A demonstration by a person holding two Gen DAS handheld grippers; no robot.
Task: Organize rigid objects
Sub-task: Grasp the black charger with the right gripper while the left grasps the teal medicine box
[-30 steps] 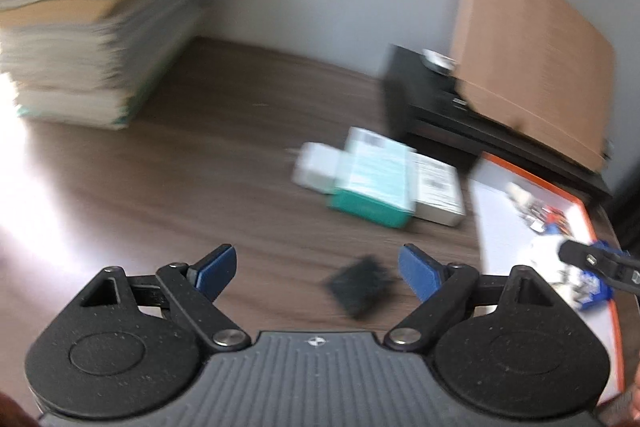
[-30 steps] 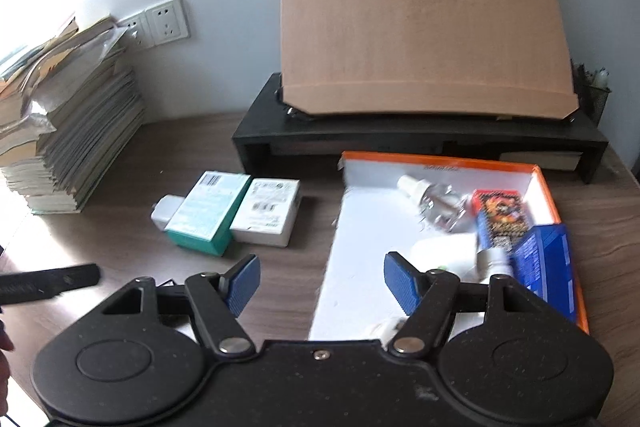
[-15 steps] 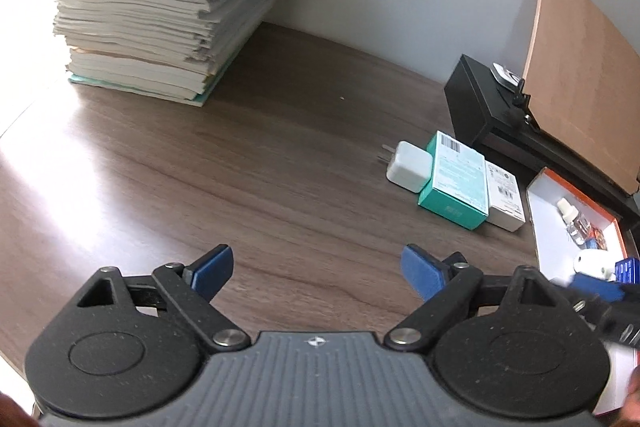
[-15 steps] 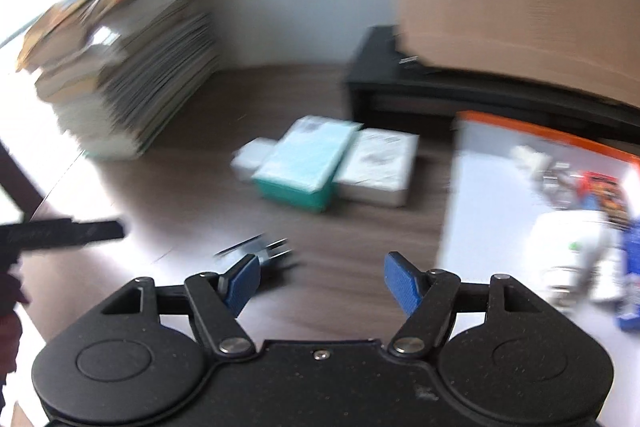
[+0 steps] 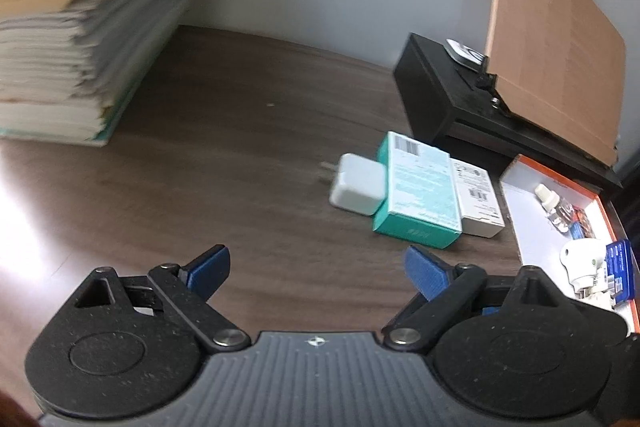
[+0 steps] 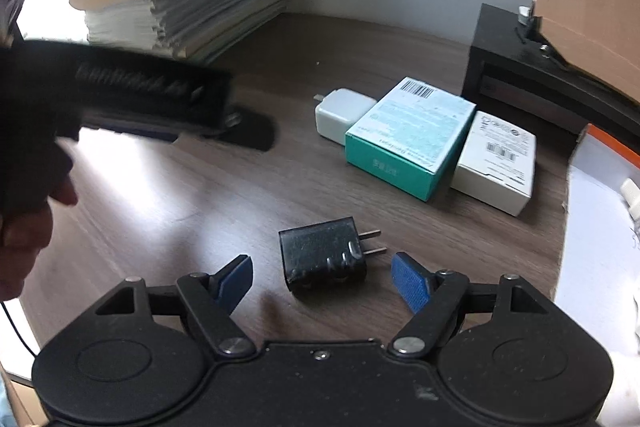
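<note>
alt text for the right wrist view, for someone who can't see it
The right gripper, jaws opening, hovers over a black plug adapter lying between its blue fingertips on a wooden desk, untouched. Behind sit a white charger, a teal box and a white box side by side; the left gripper blurs in at left.

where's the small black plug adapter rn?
In the right wrist view, the small black plug adapter lies on the wooden desk between the right gripper's opening jaws, untouched, prongs pointing right, nearer the camera than the teal box.
</note>
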